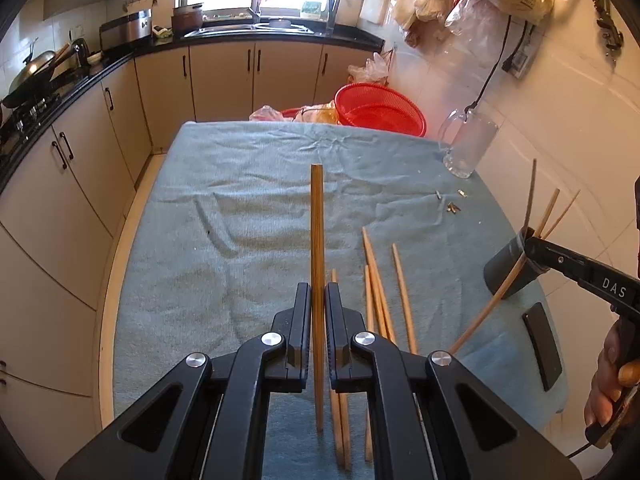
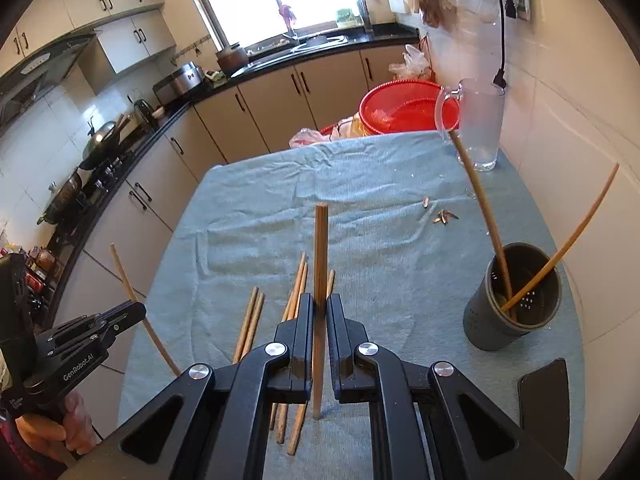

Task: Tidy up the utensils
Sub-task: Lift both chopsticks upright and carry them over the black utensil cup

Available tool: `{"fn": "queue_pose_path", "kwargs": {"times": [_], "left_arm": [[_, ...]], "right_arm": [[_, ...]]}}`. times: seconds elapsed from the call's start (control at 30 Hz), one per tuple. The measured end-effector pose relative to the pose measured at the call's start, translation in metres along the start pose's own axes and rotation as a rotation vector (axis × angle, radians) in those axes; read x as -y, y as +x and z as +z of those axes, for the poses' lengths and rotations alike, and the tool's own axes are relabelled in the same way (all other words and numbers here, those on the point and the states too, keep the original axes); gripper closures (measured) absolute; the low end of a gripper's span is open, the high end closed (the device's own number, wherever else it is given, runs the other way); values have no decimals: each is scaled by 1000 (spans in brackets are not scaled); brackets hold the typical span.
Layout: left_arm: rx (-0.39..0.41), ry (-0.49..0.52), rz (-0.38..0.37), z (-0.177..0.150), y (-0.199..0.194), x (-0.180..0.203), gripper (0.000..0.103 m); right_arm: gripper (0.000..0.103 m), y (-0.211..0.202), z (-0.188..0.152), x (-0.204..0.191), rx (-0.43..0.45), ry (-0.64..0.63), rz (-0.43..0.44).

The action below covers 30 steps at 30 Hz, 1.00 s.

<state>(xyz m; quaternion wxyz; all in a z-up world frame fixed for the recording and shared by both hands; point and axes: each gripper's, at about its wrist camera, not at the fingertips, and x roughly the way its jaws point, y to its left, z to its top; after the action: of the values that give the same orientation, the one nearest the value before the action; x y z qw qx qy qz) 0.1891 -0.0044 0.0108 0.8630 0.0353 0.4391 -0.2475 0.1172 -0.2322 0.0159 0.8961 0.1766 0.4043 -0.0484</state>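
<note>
In the left wrist view my left gripper (image 1: 318, 294) is shut on a wooden chopstick (image 1: 317, 220) that it holds off the teal cloth. Several loose chopsticks (image 1: 376, 288) lie on the cloth just right of it. In the right wrist view my right gripper (image 2: 319, 306) is shut on another chopstick (image 2: 321, 248), above more loose chopsticks (image 2: 250, 322). A dark grey holder (image 2: 514, 304) stands at the right with two chopsticks (image 2: 486, 208) leaning in it. Each view shows the other gripper at its edge: the right gripper (image 1: 528, 245) by the holder (image 1: 504, 268), the left gripper (image 2: 140, 308) at the far left.
The table wears a wrinkled teal cloth (image 1: 240, 220). A glass mug (image 2: 482, 128) and a red basket (image 2: 408, 108) stand at the far end. A black phone (image 2: 546, 404) lies near the holder, and small shells (image 2: 442, 216) are scattered mid-cloth. Kitchen cabinets run along the left, with a tiled wall on the right.
</note>
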Motion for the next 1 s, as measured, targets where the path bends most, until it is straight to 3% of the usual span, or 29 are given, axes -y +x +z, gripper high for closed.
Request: {"fn": "queue_pose_path", "kwargs": {"times": [0.6,1.0], "left_arm": [[76,19,-18,17,-27,14,97],[113,123,-134,50,-45,59,97]], "right_arm": [[96,-47,10,4,101,-3,5],[96,-102,6,25,211,95,-41]]}}
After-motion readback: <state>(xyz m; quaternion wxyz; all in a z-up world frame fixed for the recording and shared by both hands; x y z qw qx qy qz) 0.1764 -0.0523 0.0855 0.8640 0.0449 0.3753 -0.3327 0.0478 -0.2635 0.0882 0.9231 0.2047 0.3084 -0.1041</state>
